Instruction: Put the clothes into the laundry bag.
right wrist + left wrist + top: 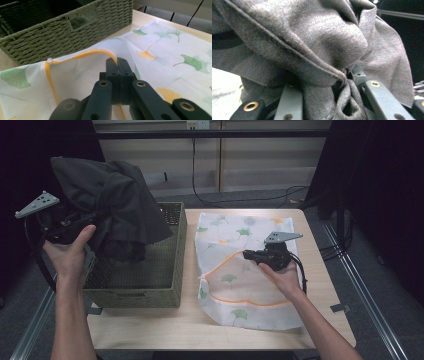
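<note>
Two grippers, left gripper (92, 215) jaws pinching dark garment (112, 200) hanging downward above basket (177, 265), right gripper (248, 254) jaws clamped on laundry bag's (250, 285) orange rim.

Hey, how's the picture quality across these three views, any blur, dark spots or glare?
High view: the table is evenly lit, surroundings dark, and the dark garment shows little detail. Left gripper view: the cloth is very close, grainy and soft. Right gripper view: sharp on the laundry bag, no glare.

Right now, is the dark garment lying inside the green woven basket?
No, the left gripper holds the dark garment lifted above the green woven basket, and its cloth hangs over the basket.
</note>
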Demonstrator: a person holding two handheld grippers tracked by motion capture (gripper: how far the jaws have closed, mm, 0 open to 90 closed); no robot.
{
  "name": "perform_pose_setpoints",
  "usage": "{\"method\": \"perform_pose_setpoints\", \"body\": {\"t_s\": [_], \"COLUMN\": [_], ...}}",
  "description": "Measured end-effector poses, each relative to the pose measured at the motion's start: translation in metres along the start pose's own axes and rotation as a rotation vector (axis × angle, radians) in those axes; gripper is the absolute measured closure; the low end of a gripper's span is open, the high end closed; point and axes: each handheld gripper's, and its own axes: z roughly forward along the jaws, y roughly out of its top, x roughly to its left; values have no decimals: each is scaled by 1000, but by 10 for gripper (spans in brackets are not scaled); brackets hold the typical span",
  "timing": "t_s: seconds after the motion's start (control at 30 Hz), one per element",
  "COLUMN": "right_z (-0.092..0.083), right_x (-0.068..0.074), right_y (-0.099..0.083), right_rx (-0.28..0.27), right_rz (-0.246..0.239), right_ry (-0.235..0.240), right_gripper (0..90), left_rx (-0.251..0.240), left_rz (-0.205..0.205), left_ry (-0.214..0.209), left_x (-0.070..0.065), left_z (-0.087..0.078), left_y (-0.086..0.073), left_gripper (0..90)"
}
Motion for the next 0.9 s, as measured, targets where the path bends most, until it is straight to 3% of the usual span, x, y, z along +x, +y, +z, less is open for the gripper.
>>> {"method": "perform_pose_setpoints", "body": {"t_s": [0.47, 0.6, 0.8, 0.9], "right_z": [0, 1, 4, 4], "right_x": [-2, -2, 0, -1], "right_y": [-2, -3, -3, -3], "right_rx": [0, 3, 9, 6], "right_rz": [6, 0, -4, -3], "right_ry": [0, -1, -2, -1], "right_gripper": [900, 900, 900, 900], "left_rx": [-67, -72, -94, -102], "left_rz": [75, 113, 124, 149], "left_ry": [-68, -115, -158, -185], "left_x": [-33, -47, -60, -70], "left_z": [-8, -10, -10, -11], "left_y": [22, 24, 32, 38], "left_gripper": [651, 650, 650, 649]}}
